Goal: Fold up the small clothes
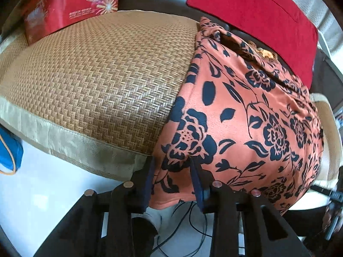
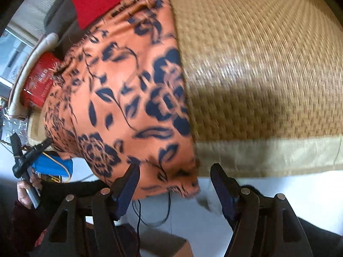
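An orange garment with a dark blue flower print [image 1: 246,111] lies on the woven mat [image 1: 103,79], its near edge hanging over the front border. It also shows in the right wrist view [image 2: 128,98], blurred. My left gripper [image 1: 173,184] has its blue pads either side of the garment's near left hem, with the cloth between them and a gap still showing. My right gripper [image 2: 174,184] is open, its fingers wide apart around the garment's near right corner, not touching it. The left gripper also shows in the right wrist view [image 2: 25,158].
A red printed box [image 1: 70,4] stands at the mat's far left. A red cushion [image 1: 257,19] leans behind the garment. A blue bag [image 1: 9,152] and black cables [image 1: 188,224] lie on the white floor. A cardboard box [image 2: 165,246] sits below.
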{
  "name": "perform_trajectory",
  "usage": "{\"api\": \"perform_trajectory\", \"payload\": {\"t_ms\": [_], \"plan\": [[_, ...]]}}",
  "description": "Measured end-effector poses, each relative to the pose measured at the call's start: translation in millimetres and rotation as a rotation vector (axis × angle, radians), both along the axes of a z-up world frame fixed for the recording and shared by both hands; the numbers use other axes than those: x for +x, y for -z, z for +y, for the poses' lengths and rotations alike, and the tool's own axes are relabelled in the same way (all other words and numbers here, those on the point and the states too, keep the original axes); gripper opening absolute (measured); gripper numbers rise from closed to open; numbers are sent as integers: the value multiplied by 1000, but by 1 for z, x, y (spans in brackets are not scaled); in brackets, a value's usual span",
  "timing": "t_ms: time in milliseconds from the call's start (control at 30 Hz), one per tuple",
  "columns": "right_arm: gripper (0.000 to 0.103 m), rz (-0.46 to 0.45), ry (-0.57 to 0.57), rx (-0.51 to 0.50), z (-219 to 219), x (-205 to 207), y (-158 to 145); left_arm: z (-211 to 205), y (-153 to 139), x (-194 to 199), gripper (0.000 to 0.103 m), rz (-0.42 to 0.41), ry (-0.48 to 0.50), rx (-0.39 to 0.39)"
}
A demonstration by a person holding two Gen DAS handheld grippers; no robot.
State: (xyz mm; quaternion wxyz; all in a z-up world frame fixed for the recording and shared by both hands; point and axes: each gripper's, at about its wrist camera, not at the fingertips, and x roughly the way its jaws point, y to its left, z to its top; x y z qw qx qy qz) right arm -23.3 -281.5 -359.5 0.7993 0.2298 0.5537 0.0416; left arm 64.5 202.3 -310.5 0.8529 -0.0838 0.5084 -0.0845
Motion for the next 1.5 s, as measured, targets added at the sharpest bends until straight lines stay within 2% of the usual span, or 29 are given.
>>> {"api": "perform_trajectory", "payload": {"t_ms": [200, 233, 300, 333, 367, 400, 433, 567, 667, 700, 767, 800, 833, 900, 967, 1000, 1033, 1067, 1100, 1133, 1167, 1367, 1433, 1500], "plan": [[72, -5, 30, 41, 10, 21, 9, -8, 25, 9, 42, 106, 26, 6], [69, -12, 31, 45, 13, 22, 9, -9, 30, 9, 42, 123, 32, 14], [52, -26, 9, 29, 20, 25, 7, -10, 34, 10, 42, 133, 34, 13], [33, -34, -5, 9, 24, 26, 6, -9, 35, 10, 38, 133, 31, 7], [26, -39, -10, 0, 27, 25, 5, -10, 35, 11, 33, 131, 32, 1], [22, -50, -9, 1, 29, 25, 3, -11, 35, 11, 18, 125, 42, -6], [15, -67, -11, 7, 31, 24, -1, -11, 33, 10, 10, 117, 51, -2], [15, -122, -3, 25, 38, 21, -16, -21, 22, 5, 9, 62, 96, -15], [15, -96, 18, 35, 34, 22, -13, -17, 21, 10, 9, 70, 97, -30], [16, -77, 32, 39, 29, 21, -12, -13, 23, 13, 12, 88, 86, -35], [18, -42, 54, 57, 17, 20, -3, -7, 29, 18, 29, 129, 64, -50], [19, -31, 58, 68, 11, 20, 0, -6, 33, 19, 42, 151, 55, -66], [20, -28, 62, 73, 10, 20, 0, -5, 37, 20, 48, 168, 53, -77], [23, -25, 63, 73, 7, 19, 0, -12, 37, 20, 48, 166, 82, -43], [33, -16, 51, 68, 10, 21, 3, -20, 36, 15, 46, 152, 115, -12], [32, -20, 44, 58, 17, 20, 8, -23, 35, 15, 38, 140, 128, -4], [33, -26, 31, 38, 19, 21, 8, -26, 33, 15, 14, 131, 137, -1], [33, -33, 10, 24, 21, 22, 9, -28, 32, 14, 9, 121, 142, 5], [30, -47, -16, 15, 26, 23, 9, -27, 28, 14, 9, 112, 149, -13], [17, -66, -30, 24, 29, 23, 4, -27, 22, 12, 9, 94, 165, -47], [12, -90, -46, 40, 33, 23, -4, -31, 12, 11, 8, 71, 190, -70], [11, -268, -110, 147, 47, 27, -68, -44, -52, -3, 8, -92, 342, -164], [11, -321, -102, 192, 45, 40, -88, -42, -72, 4, 7, -127, 343, -173], [11, -361, -80, 226, 37, 55, -103, -34, -94, 20, 7, -166, 322, -218]]}}
